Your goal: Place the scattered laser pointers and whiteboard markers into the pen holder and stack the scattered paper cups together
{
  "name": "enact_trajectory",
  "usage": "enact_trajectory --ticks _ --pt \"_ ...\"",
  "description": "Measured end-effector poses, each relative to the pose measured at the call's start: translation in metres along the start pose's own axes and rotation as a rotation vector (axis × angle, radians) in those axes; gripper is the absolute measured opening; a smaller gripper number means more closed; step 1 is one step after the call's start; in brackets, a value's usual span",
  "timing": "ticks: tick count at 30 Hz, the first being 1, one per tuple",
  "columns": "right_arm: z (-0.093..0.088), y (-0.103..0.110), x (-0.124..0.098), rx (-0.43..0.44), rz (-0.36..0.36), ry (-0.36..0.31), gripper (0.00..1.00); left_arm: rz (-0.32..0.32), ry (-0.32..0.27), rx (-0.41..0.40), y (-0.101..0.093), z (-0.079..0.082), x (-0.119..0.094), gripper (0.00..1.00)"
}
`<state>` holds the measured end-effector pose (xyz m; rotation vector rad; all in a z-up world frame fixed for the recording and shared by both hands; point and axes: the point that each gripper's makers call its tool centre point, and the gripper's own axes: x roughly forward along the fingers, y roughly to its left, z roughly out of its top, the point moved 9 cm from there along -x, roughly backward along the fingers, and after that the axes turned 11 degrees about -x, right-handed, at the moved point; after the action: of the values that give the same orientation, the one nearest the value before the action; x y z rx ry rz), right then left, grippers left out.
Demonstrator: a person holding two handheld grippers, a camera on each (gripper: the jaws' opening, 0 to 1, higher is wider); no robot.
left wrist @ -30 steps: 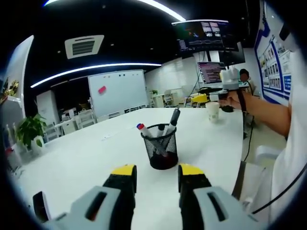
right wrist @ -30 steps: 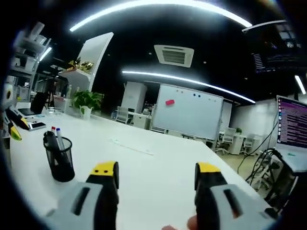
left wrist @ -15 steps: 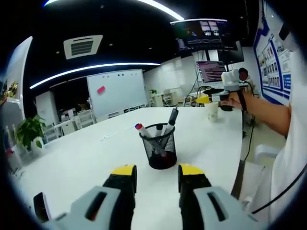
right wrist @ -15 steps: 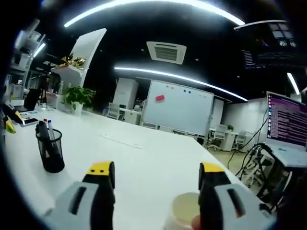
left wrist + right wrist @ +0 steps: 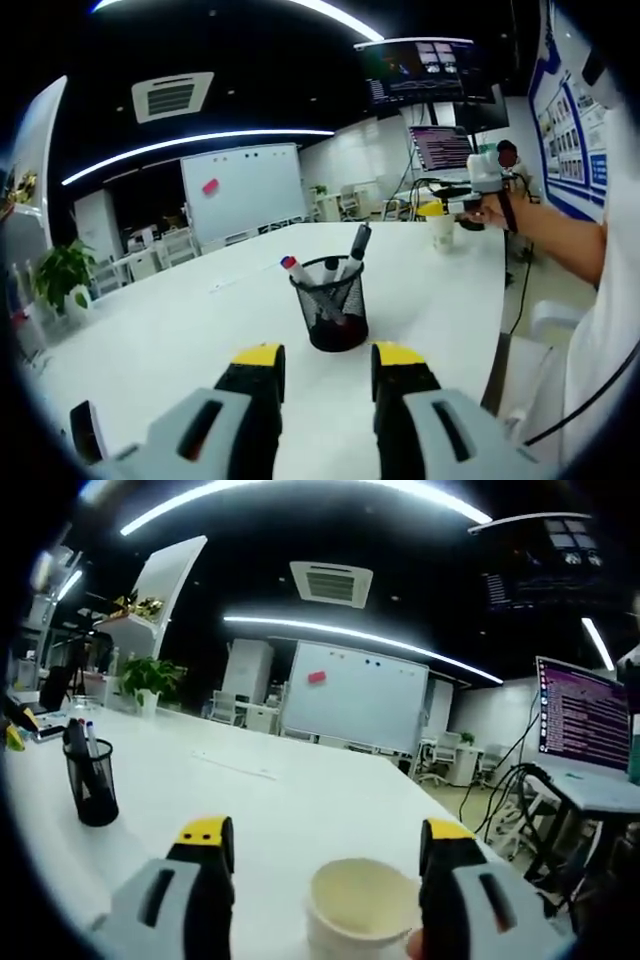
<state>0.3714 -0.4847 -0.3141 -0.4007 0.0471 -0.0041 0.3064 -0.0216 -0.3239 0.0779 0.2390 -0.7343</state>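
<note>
Across the white table (image 5: 300, 800) I see a whiteboard (image 5: 352, 695), a potted plant (image 5: 148, 678) near its far left edge, and a lit monitor (image 5: 587, 715).

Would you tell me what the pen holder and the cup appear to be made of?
The pen holder looks like black wire mesh, probably metal: the markers show through its lattice wall. The cup looks like matte white paper, with a thin rolled rim and dull cream inside.

Your left gripper (image 5: 327, 372): jaws apart, bare table (image 5: 180, 330) right ahead, then mesh pen holder (image 5: 329, 314) dead centre blocking straight line. Room either side of it. Your right gripper (image 5: 325, 842): paper cup (image 5: 361, 908) between wide jaws, open tabletop beyond.
</note>
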Motion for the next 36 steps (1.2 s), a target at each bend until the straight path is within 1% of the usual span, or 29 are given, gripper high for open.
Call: enact_trajectory --ticks 6,12,22,28,34,36 --pt "-0.005 -0.004 -0.003 0.009 -0.013 0.004 0.76 -0.001 0.001 -0.001 0.0 0.0 0.001 0.36" --pt "-0.01 -0.005 -0.004 0.009 -0.012 0.018 0.75 0.001 0.004 -0.003 0.0 -0.002 0.0 0.36" --pt "-0.024 -0.004 -0.002 0.038 -0.007 0.058 0.75 0.005 0.008 -0.002 0.001 -0.002 -0.001 0.36" --pt "-0.031 -0.006 -0.001 0.041 -0.009 0.076 0.75 0.009 0.007 -0.008 0.001 -0.003 -0.001 0.36" --pt "-0.039 -0.007 -0.003 0.062 -0.014 0.092 0.72 0.002 0.003 -0.013 -0.001 -0.003 0.0 0.36" --pt "-0.043 -0.007 -0.003 0.082 -0.011 0.099 0.72 0.002 0.002 -0.015 -0.001 -0.003 0.0 0.36"
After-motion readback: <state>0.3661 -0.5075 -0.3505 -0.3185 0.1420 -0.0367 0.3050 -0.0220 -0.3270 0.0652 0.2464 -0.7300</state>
